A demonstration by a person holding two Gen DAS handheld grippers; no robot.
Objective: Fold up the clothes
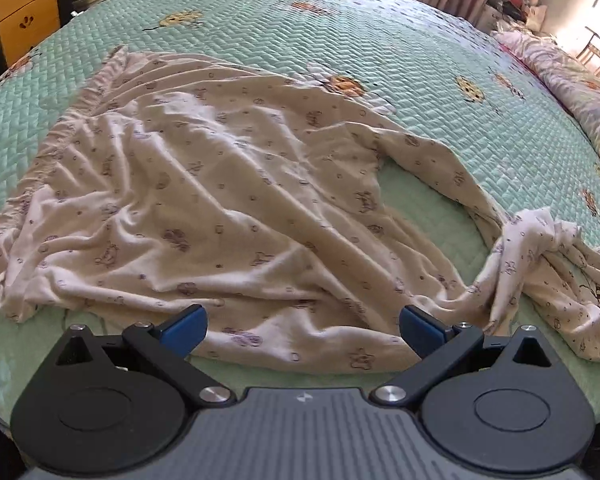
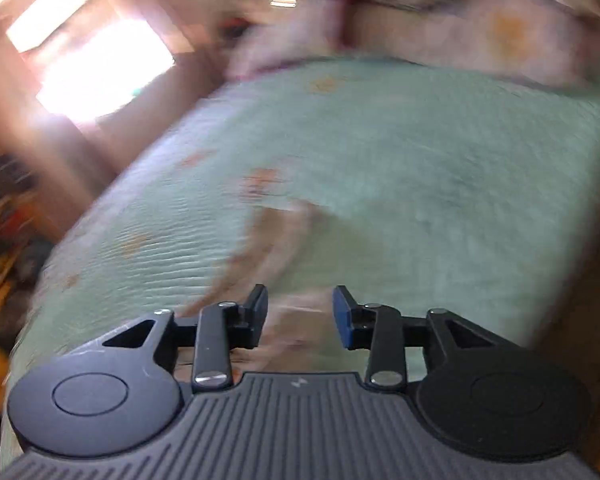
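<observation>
free: quilt [image 1: 260, 20] beyond shirt [image 1: 220, 184] | obstacle: bunched sleeve [image 1: 548, 264] right

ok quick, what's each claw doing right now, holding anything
Left claw: open wide, empty, above the near edge of the wrinkled cream printed cotton garment.
Right claw: open, nothing gripped, blurred view over the green quilted bedspread.

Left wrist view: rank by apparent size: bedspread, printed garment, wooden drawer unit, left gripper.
1. green quilted bedspread
2. cream printed garment
3. wooden drawer unit, partly cropped

The left gripper fills the lower frame, jaws wide apart, but sits nearest the lens, so unranked.
</observation>
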